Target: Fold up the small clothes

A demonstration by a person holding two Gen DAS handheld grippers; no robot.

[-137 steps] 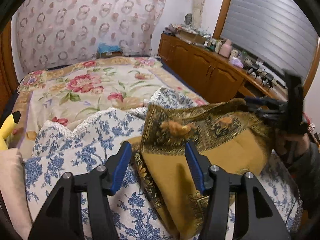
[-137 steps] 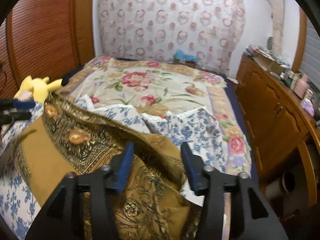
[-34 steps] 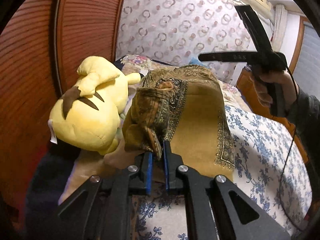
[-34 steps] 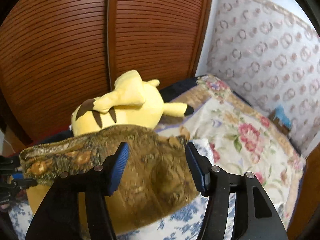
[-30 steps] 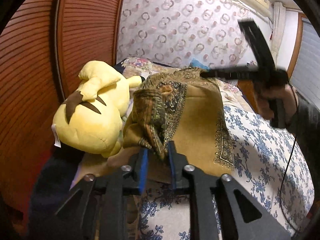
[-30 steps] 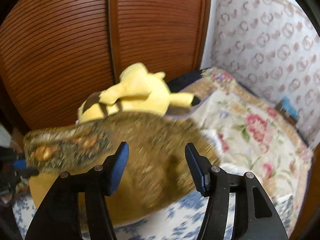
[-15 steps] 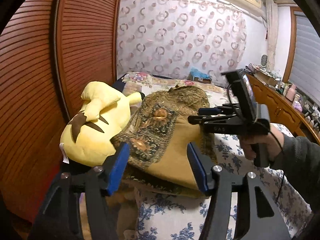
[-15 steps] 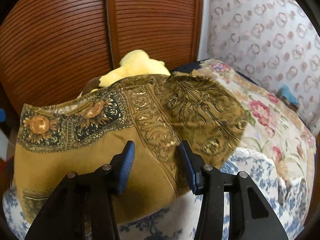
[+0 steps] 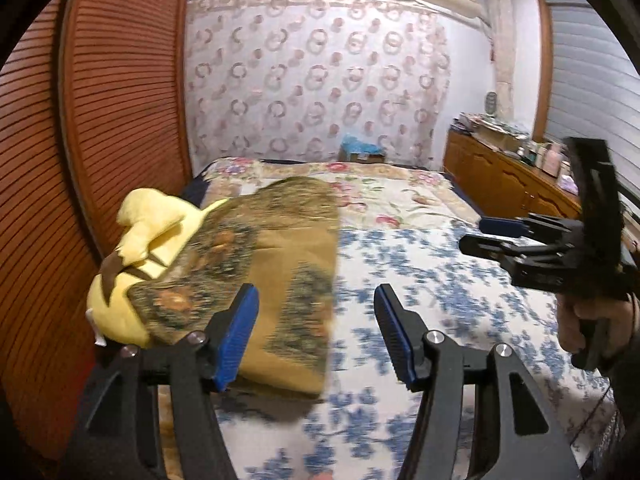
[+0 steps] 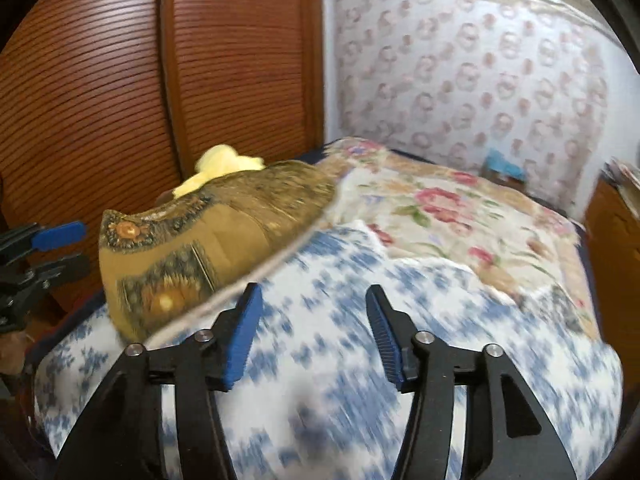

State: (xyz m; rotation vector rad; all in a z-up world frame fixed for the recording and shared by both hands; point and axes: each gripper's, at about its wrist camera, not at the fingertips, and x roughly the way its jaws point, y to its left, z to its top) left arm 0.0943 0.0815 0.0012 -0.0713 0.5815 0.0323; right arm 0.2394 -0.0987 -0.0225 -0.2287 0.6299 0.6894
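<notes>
- Our left gripper has its jaws spread wide, holding nothing.
- Our right gripper is likewise parted and holds nothing.
- The folded mustard garment lies on the blue-flowered bedspread, leaning against the yellow plush toy.

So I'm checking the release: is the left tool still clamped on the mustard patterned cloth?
No, the left tool is open and empty, with the mustard patterned cloth lying free on the bed.
</notes>
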